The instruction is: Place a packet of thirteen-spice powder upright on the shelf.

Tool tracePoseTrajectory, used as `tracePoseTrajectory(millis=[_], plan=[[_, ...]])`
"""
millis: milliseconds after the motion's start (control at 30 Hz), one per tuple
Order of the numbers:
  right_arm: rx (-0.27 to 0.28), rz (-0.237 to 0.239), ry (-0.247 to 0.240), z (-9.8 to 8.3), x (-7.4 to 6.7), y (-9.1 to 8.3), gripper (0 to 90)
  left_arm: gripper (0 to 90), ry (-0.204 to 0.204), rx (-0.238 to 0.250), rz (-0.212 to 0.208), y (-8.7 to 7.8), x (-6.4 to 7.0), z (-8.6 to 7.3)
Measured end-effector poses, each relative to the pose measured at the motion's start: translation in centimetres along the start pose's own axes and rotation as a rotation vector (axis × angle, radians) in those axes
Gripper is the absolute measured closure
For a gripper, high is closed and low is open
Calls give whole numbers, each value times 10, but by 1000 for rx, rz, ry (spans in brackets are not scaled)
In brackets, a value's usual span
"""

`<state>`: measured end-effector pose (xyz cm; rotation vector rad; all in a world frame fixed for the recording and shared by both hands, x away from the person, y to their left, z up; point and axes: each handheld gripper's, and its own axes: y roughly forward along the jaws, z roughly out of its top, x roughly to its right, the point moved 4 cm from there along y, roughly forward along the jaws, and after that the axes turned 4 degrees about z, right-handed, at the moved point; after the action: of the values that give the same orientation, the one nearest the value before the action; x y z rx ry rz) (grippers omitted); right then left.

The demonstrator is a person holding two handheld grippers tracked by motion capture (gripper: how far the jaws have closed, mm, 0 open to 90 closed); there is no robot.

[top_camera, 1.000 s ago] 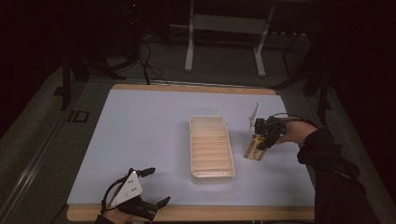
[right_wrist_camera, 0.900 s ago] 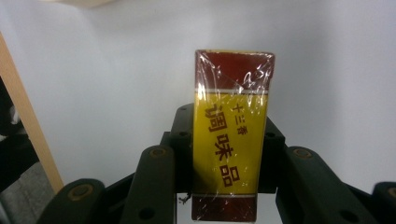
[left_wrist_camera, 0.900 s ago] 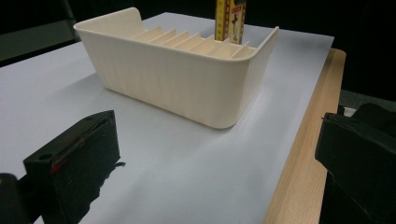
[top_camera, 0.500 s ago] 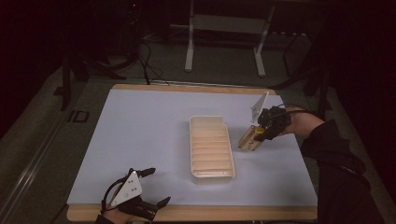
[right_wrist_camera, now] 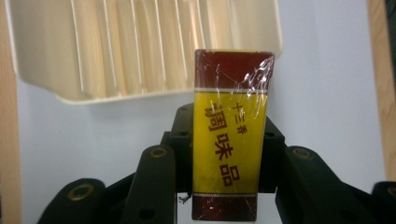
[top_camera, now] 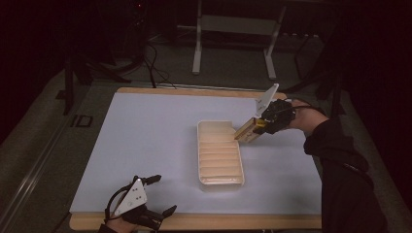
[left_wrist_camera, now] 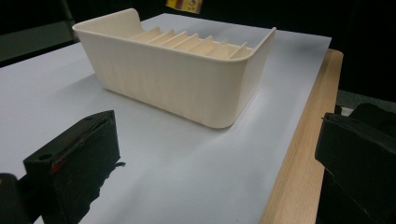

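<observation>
A cream ribbed tray (top_camera: 219,154) lies lengthwise in the middle of the pale blue table top; the left gripper view shows its near wall (left_wrist_camera: 177,84), the right gripper view its ribbed inside (right_wrist_camera: 140,46). My right gripper (top_camera: 265,125) is in the air over the tray's far right corner, shut on a yellow and dark red wrapped box (top_camera: 249,131) with printed characters (right_wrist_camera: 229,140). The box tilts down toward the tray. At the table's front left edge my left gripper (top_camera: 158,196) rests open, its jaws wide apart with nothing between them (left_wrist_camera: 215,177).
The table top (top_camera: 145,141) has a wooden rim (top_camera: 243,222) along its front. Beyond the far edge a metal stand (top_camera: 233,43) and cables (top_camera: 155,63) sit on the dark floor. A dark sleeve (top_camera: 340,170) reaches in from the right.
My right gripper has lifted the box off the table right of the tray and carried it up and toward the tray's far right corner. The left gripper has stayed put.
</observation>
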<state>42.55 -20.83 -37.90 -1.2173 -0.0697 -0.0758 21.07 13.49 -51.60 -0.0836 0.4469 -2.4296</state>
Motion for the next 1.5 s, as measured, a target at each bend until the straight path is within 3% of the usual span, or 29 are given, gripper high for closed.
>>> tracePoseTrajectory(millis=[233, 633, 1067, 1400, 1500], plan=[[103, 2, -51, 16, 7, -1, 681, 4, -2, 1, 3, -2, 1, 0], [214, 7, -103, 37, 24, 8, 681, 4, -9, 7, 8, -7, 2, -1], [142, 11, -136, 53, 44, 51, 681, 4, -18, 1, 9, -9, 1, -4], [77, 30, -111, 54, 50, 73, 679, 4, -22, -1, 9, -8, 0, -4], [7, 44, -118, 58, 49, 87, 679, 4, -21, -2, 6, -7, 1, -4]])
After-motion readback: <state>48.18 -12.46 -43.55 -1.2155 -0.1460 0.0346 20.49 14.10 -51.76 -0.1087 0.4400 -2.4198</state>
